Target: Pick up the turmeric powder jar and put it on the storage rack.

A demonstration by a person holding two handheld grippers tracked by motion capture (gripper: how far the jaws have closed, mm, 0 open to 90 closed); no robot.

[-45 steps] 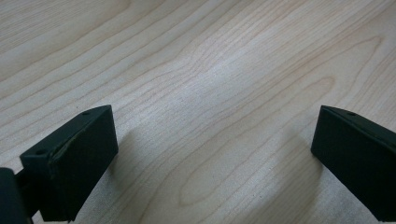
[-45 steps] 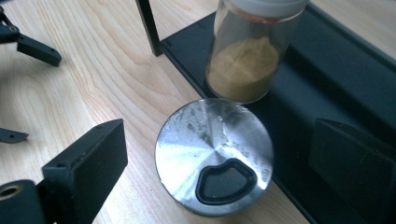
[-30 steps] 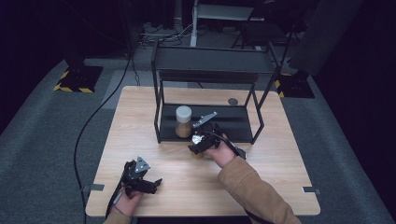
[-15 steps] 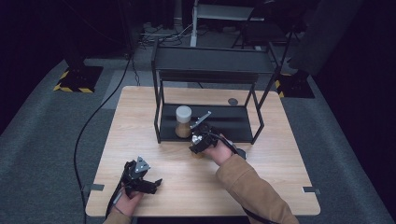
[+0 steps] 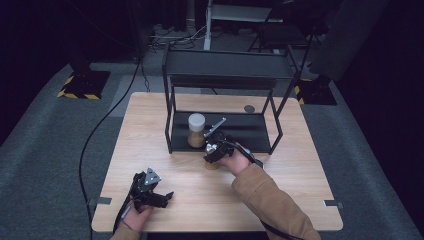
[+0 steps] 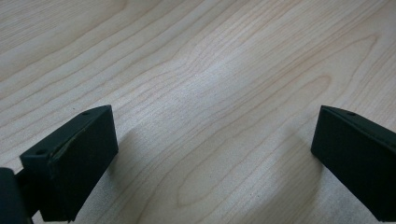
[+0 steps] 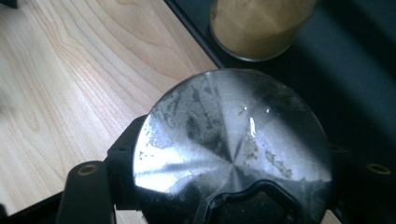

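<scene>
A small jar (image 5: 212,165) with a scuffed round metal lid (image 7: 233,140) stands on the wooden table just in front of the black rack. My right gripper (image 5: 213,151) comes down on it from above. Its jaws have just been closing and now press the lid's rim from both sides, so my right gripper (image 7: 233,161) is shut on the jar. A second jar (image 5: 196,131) with a white lid and brown contents stands on the rack's lower shelf, right behind. My left gripper (image 5: 161,198) rests near the table's front left, its jaws (image 6: 210,158) wide apart over bare wood.
The black metal rack (image 5: 227,75) stands at the table's back centre, its lower shelf (image 5: 250,134) dark and low. A small dark disc (image 5: 249,108) lies behind it. A black cable (image 5: 100,140) trails off the table's left side.
The right hand has shifted slightly at the small jar in front of the rack. The left gripper has stayed where it was.
</scene>
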